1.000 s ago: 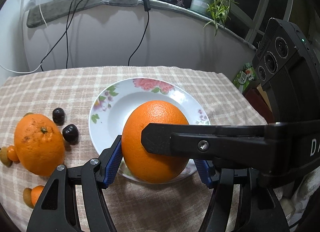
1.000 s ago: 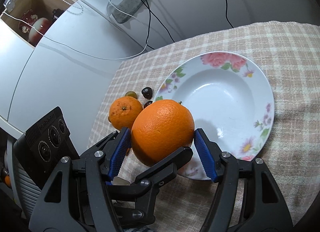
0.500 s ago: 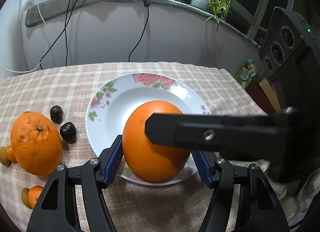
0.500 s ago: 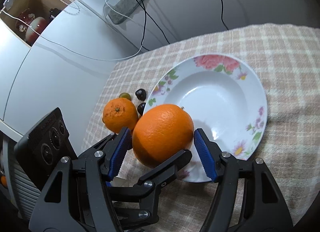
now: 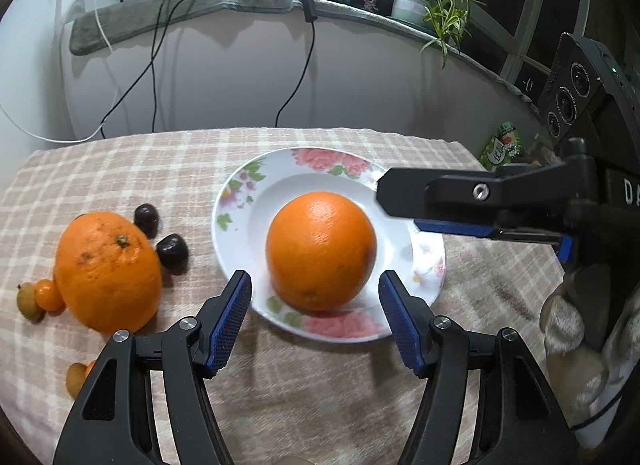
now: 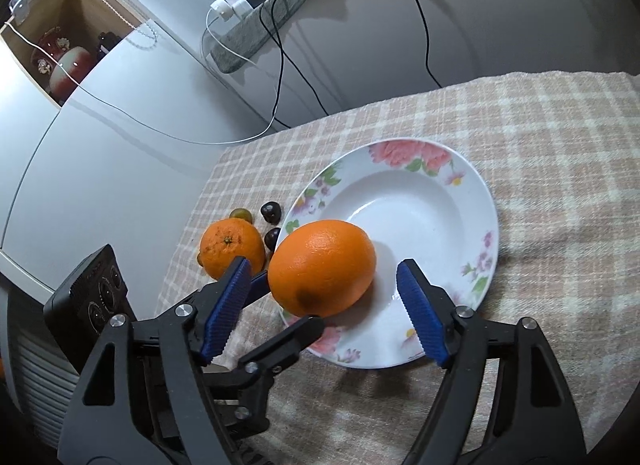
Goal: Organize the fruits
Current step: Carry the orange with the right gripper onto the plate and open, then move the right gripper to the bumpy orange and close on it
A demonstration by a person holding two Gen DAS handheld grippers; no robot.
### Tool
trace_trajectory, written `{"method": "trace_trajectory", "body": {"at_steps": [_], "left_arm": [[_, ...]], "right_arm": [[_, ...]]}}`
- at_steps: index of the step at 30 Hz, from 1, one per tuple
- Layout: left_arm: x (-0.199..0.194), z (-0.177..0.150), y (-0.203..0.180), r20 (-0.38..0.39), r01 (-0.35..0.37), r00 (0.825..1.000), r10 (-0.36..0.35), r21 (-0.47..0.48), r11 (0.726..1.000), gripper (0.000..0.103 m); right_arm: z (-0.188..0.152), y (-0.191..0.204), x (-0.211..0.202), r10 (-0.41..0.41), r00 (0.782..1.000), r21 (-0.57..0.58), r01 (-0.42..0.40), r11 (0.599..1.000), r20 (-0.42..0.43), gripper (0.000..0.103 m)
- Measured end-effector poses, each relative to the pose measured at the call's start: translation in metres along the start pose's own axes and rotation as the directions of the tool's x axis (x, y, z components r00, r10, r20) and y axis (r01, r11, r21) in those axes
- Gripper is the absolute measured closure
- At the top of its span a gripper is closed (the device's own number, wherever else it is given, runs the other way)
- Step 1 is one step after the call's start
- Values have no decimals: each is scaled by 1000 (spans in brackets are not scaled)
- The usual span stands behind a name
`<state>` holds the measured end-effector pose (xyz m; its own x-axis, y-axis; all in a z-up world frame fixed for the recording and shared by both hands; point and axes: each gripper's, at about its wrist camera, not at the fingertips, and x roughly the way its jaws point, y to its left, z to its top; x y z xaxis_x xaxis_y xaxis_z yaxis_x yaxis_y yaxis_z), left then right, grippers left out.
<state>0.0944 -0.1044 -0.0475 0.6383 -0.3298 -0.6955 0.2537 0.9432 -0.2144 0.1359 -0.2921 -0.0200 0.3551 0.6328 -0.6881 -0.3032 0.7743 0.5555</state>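
A large orange [image 5: 321, 251] [image 6: 322, 267] rests in the white flowered plate [image 5: 256, 189] [image 6: 460, 193], near its front rim. My left gripper [image 5: 316, 319] is open, its blue pads a little apart from the orange on both sides. My right gripper [image 6: 322, 307] is open too, jaws wide around the orange without touching; its finger [image 5: 452, 201] shows at the right of the left wrist view. A second orange [image 5: 107, 271] [image 6: 232, 249] lies on the checked cloth left of the plate, with two dark cherries [image 5: 172, 251] and small kumquats [image 5: 46, 295] beside it.
The checked cloth [image 5: 120, 169] covers the table to its back edge. Behind it stands a white wall with hanging cables [image 5: 152, 65] and a sill with a potted plant [image 5: 424, 5]. A small kumquat [image 5: 78, 379] lies near the front left.
Both grippers have opened and let go of the orange, which now rests in the plate. Both grippers have drawn back from it, the right one away to the right.
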Motion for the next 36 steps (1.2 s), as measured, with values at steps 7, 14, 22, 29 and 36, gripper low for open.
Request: {"method": "trace_trajectory", "body": {"at_steps": [7,14,22,29,36], "left_arm": [[-10,-5,10,15,-14,1000,14,-16,1000,37],[-26,-7,29,39,-32,999,34,-48,998,37],[-45,-13,62,67,-60,995,68,-108,992,36],[-58,-21,90,76,-86,992,100,-165,982,36],[-60,-24,106,81,-97,990,114,-192,977,36]], "right_arm": [[1,2,-4,-27,999,8,27,1000,35,21],[5,5,-9,-35,995,14,34,999,97,17],[13,31,0,-98,990,-118,110,987,103,4],[18,63,20,-128,990,-252,139,958,58,4],[18,92,45,-80,997,-345,73,936,-8,4]]}}
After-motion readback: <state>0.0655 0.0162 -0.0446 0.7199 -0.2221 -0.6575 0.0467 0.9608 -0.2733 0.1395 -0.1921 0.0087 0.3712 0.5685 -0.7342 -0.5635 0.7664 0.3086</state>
